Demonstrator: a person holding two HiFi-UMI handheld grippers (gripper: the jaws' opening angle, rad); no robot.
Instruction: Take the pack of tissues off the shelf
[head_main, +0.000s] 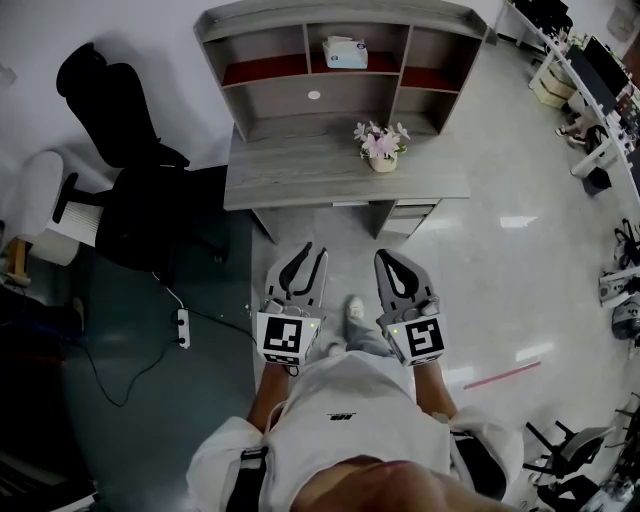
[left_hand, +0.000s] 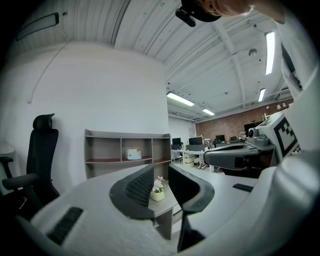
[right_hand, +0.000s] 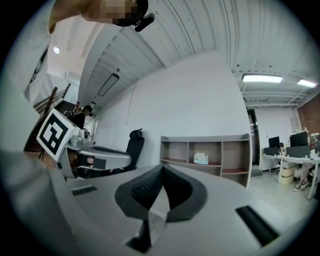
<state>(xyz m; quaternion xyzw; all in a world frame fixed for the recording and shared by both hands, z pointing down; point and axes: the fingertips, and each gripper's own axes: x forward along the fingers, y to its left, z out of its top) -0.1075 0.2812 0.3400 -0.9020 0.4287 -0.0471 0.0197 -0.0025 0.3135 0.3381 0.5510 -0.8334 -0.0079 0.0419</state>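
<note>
On wood-grain shelf (head_main: 280, 14), boxy tissue pack (head_main: 344, 52)

One tissue pack (head_main: 344, 52), one flowerpot (head_main: 382, 162), one shelved desk (head_main: 300, 172), one power strip (head_main: 182, 328), two tools (head_main: 309, 250) (head_main: 387, 256).

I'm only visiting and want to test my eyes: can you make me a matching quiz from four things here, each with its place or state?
Things:
1. pack of tissues
2. flower pot
3. left claw
4. right claw

Place or state:
A. shut, holding nothing
B. on top of the desk
C. open, holding nothing
D. in the middle upper compartment of the shelf

Pairs: 1-D, 2-B, 3-C, 4-A
</note>
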